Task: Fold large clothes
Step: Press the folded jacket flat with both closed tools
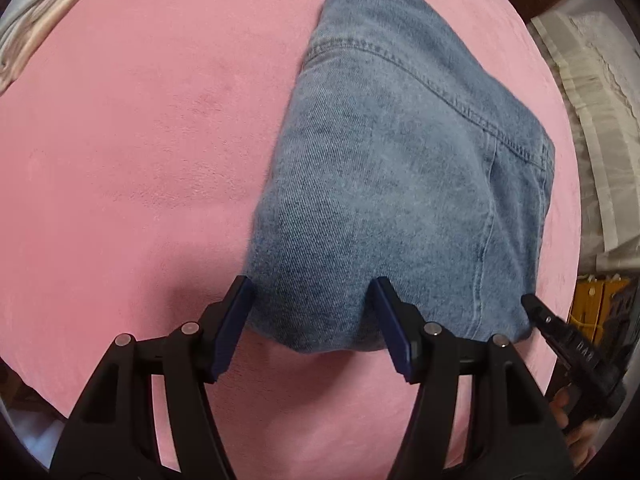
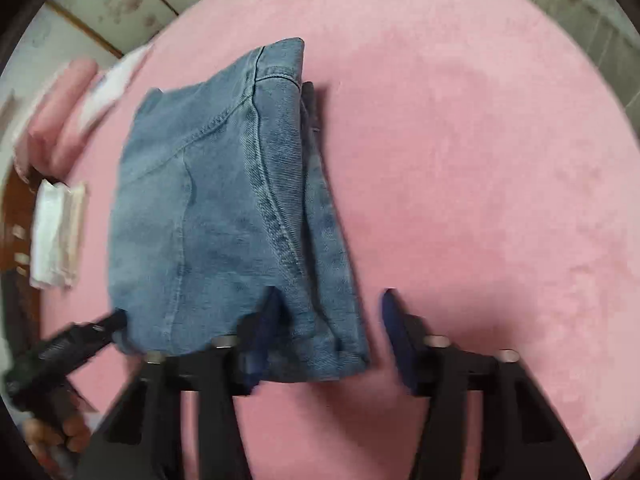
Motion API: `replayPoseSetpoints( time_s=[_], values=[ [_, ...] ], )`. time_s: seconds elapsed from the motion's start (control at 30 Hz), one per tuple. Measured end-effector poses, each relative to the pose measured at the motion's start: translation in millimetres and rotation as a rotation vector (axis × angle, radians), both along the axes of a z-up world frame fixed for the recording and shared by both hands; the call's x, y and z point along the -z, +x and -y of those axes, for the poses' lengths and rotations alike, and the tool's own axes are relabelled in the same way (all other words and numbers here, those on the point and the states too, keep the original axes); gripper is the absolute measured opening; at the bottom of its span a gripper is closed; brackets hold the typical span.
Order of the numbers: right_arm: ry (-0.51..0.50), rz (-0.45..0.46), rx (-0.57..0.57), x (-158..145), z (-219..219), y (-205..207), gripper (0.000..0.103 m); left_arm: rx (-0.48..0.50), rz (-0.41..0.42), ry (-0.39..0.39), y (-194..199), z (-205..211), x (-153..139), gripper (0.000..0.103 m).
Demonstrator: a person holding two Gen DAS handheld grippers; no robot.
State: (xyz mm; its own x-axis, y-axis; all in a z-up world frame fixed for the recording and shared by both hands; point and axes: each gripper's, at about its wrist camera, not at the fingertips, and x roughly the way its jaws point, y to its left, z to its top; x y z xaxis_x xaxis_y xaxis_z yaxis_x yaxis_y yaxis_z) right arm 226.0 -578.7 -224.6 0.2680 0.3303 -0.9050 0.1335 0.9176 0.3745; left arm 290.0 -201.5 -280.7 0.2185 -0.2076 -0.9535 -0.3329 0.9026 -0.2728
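1. Where the pink cover runs out to your left, you have broad bare room. Only a stack of pale folded cloth sits at its far left edge.
2. The folded jeans lie flat on the cover, right of centre in the left wrist view. Their long axis runs from the near edge straight away from you, and the far end is narrower. The stitched seams run roughly along that axis.
3. Your left gripper has its fingers spread, astride the near left corner of the denim. The left pad is at the fold and the right pad is over the cloth.
4. Your right gripper shows fingers spread in its own blurred view. The left finger is over the near right corner and the right finger is over bare cover. No pinch is visible.
5. To the right of the jeans, the right wrist view shows wide open cover. The bed's edge and white bedding bound it on the far right.
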Motion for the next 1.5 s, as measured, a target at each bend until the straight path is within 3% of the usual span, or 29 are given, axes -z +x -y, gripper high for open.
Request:
replayPoseSetpoints(
  time_s=[0.17, 0.3, 0.4, 0.5, 0.57, 0.6, 0.63, 0.67, 0.73, 0.8, 0.83, 0.87, 0.93, 1.1, 1.27, 1.37, 1.5],
  values=[
    [-0.033, -0.051, 0.000, 5, -19, -4, 0.006, -0.018, -0.028, -0.037, 2, -14, 7, 0.051],
    [0.052, -0.059, 0.009, -7, -16, -15, 0.006, -0.041, -0.040, -0.079, -1, -25, 14, 0.051],
    [-0.071, -0.031, 0.000, -8, -19, -21, 0.006, -0.017, -0.057, -0.096, 2, -27, 15, 0.051],
    [-0.135, -0.025, 0.069, -10, -10, -22, 0.005, 0.020, -0.066, -0.075, 6, -24, 7, 0.050],
    [-0.328, -0.064, 0.152, -11, 1, -26, 0.000, 0.024, -0.070, -0.055, 8, -22, 7, 0.049],
    [-0.378, -0.086, 0.183, -11, 10, -28, 0.000, 0.016, -0.073, -0.048, 9, -21, 5, 0.049],
    [-0.348, -0.098, 0.232, -12, 24, -33, 0.000, 0.014, -0.081, -0.031, 8, -19, 2, 0.049],
    [-0.231, -0.087, 0.310, -16, 41, -44, 0.000, 0.027, -0.090, -0.001, 6, -14, -1, 0.049],
    [-0.131, -0.079, 0.367, -22, 54, -56, 0.000, 0.073, -0.093, 0.080, 1, -2, -14, 0.046],
    [-0.159, -0.078, 0.356, -30, 52, -65, 0.000, 0.127, -0.054, 0.148, -2, 15, -31, 0.037],
    [-0.175, -0.078, 0.340, -33, 48, -68, 0.000, 0.150, -0.028, 0.146, -4, 21, -38, 0.029],
    [-0.167, -0.077, 0.319, -37, 41, -71, 0.000, 0.179, 0.000, 0.127, -6, 27, -45, 0.011],
    [-0.109, -0.064, 0.288, -43, 28, -74, 0.000, 0.245, 0.031, 0.088, -8, 41, -55, 0.002],
    [0.074, -0.001, 0.130, -41, -43, -63, 0.000, 0.302, 0.055, 0.041, -3, 62, -56, 0.002],
    [0.142, 0.017, 0.020, -31, -111, -36, 0.000, 0.261, 0.050, -0.043, 7, 59, -46, 0.002],
    [0.155, -0.037, 0.011, -16, -125, -23, 0.000, 0.241, -0.003, -0.089, 19, 58, -22, 0.000],
    [0.161, -0.060, 0.031, -2, -124, -10, 0.000, 0.204, -0.033, -0.083, 23, 51, 0, 0.000]
  ],
)
